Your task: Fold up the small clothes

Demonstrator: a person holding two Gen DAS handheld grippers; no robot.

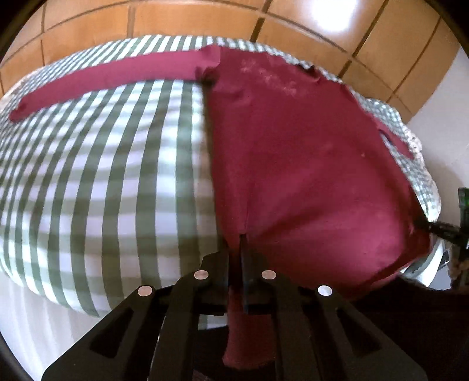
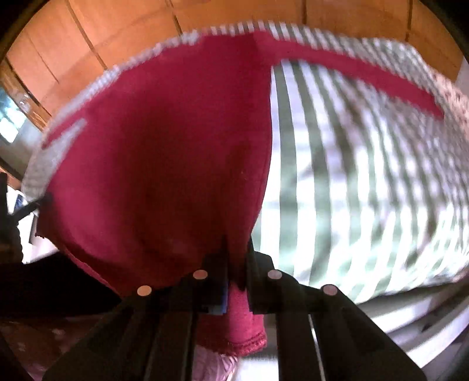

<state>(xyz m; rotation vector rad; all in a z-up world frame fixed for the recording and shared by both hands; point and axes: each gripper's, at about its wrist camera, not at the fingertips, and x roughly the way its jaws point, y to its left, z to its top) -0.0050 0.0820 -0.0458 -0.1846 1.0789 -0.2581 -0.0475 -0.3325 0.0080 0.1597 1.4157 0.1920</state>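
The long-sleeved cotton garment [image 1: 307, 164] is a solid maroon, with faint whitish specks up around 12 o'clock. Under it, the woven checked tablecloth [image 1: 102, 181] is sage-green and white gingham. Both plastic two-finger grippers [image 1: 234, 263] [image 2: 237, 263] are matte black with silver rivets. The tiled floor [image 1: 146, 20] is orange-brown with dark grout.

No text to read anywhere here. The shirt [image 1: 307, 164] carries only a faint, worn print near its top, too faded to make out any letter. Nothing is written on the checked cloth [image 1: 102, 175], and there are no labels or numbers on the black gripper frames in either wrist view.
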